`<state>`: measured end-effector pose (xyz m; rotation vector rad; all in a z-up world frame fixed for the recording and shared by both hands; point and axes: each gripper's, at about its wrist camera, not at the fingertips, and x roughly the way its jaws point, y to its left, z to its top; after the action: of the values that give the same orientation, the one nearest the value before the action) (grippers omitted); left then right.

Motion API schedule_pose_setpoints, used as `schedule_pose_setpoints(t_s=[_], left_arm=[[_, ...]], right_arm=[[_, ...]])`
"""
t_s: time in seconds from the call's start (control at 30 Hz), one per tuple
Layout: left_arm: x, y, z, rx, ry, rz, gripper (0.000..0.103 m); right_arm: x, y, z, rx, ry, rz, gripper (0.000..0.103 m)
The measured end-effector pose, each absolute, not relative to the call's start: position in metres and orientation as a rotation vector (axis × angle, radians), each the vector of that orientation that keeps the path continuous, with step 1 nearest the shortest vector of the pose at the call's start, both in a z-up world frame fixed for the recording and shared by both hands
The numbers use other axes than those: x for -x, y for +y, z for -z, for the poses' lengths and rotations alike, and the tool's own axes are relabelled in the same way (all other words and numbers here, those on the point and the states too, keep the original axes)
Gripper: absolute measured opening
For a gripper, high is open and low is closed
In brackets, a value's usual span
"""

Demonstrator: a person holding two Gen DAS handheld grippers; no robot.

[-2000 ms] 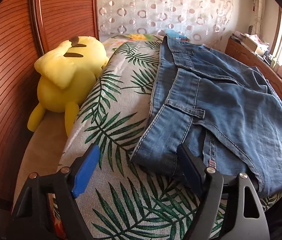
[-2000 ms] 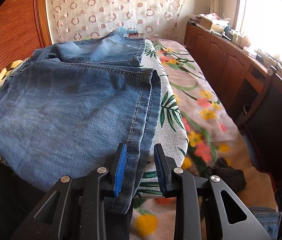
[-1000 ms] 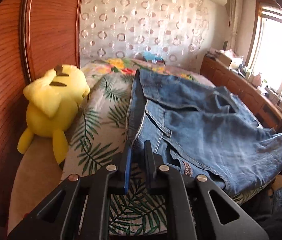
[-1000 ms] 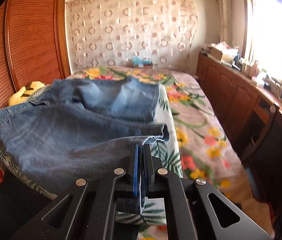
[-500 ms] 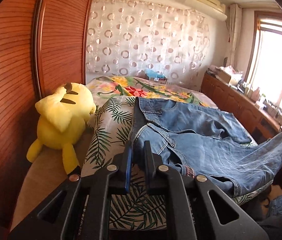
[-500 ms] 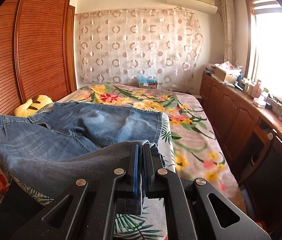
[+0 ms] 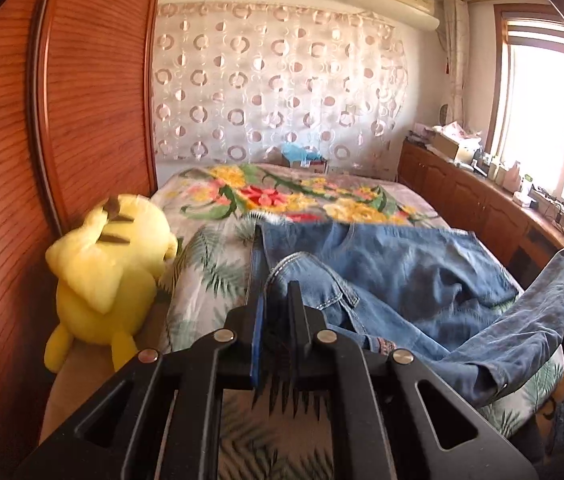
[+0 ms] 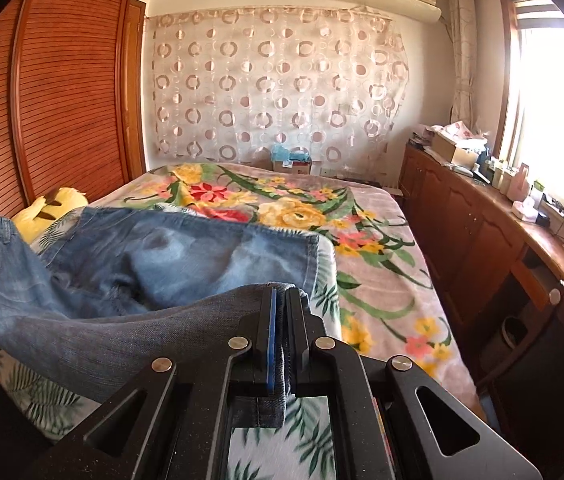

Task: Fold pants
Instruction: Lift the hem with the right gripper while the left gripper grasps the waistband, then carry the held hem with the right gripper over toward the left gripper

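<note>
Blue jeans (image 7: 394, 280) lie across the near end of the bed on a palm-leaf cloth (image 7: 210, 268). My left gripper (image 7: 276, 300) is shut on the waistband corner of the jeans and holds it lifted off the cloth. In the right wrist view my right gripper (image 8: 280, 304) is shut on the hem end of the jeans (image 8: 178, 264), also lifted. The denim sags in a band between the two held corners, its grey underside showing. The far half of the jeans rests flat on the bed.
A yellow plush toy (image 7: 110, 276) leans against the wooden wardrobe (image 7: 62, 120) at the left. The flowered blanket (image 8: 322, 216) covers the bed beyond the jeans. A wooden cabinet (image 8: 482, 232) with clutter runs along the right wall under the window.
Both grippers have risen and moved toward the far end of the bed, carrying the near edge of the jeans up off the cloth. Two seconds ago both stood open at that edge.
</note>
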<state>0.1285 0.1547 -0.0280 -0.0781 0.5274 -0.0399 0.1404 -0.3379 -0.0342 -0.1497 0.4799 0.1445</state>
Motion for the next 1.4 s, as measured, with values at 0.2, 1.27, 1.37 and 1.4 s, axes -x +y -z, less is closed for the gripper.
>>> schedule_pose_setpoints(t_s=[0.2,1.27,1.37,1.4], left_arm=[[-0.172,0.145,0.016,0.055,0.518,0.044,0.011],[-0.215,0.11,0.048,-0.011,0.6,0.078,0.011],[-0.217,0.112,0.047,-0.007,0.6,0.078,0.011],[-0.217,0.111,0.046,-0.008,0.598,0.078,0.011]], right_arm=[[-0.181,-0.324,0.034,0.178,0.508,-0.126,0.004],[-0.221,-0.357,0.117,0.0,0.757,-0.3,0.038],[-0.219,-0.351,0.116,0.04,0.762,-0.329,0.005],[-0.217,-0.351,0.115,0.044,0.757,-0.334,0.004]])
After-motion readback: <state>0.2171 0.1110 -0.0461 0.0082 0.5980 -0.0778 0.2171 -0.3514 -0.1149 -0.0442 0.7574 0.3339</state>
